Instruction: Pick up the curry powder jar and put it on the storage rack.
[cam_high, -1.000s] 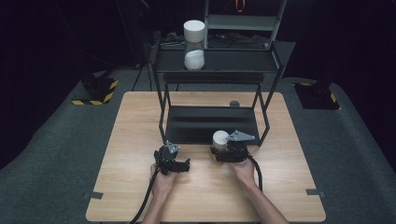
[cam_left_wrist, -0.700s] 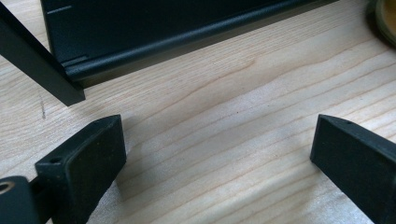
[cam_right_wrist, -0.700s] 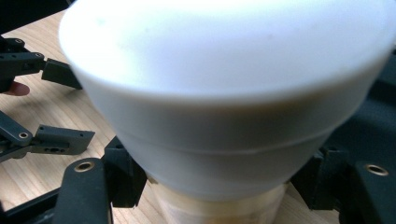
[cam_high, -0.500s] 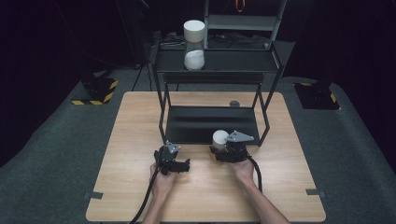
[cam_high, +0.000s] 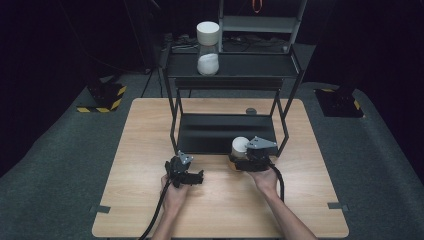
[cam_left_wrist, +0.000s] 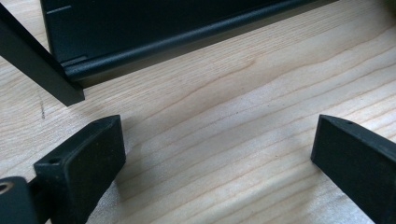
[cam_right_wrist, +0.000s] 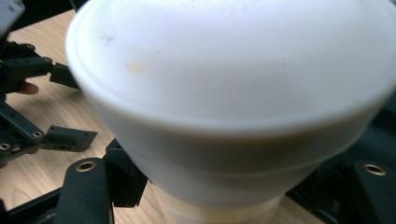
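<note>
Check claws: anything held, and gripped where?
Right claw grips the white cup low on its side wall, near the base. Left claw is open over the table, holding nothing.

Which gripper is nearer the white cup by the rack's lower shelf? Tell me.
Right. The right gripper has its jaws around the white cup; the left gripper sits open on the table, well off to the cup's left.

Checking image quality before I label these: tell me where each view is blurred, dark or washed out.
High view: dark surroundings, table well lit. Left gripper view: sharp wood grain, soft shadows beside the open left tongs. Right gripper view: white cup very close, out of focus, pale and nearly featureless.
</note>
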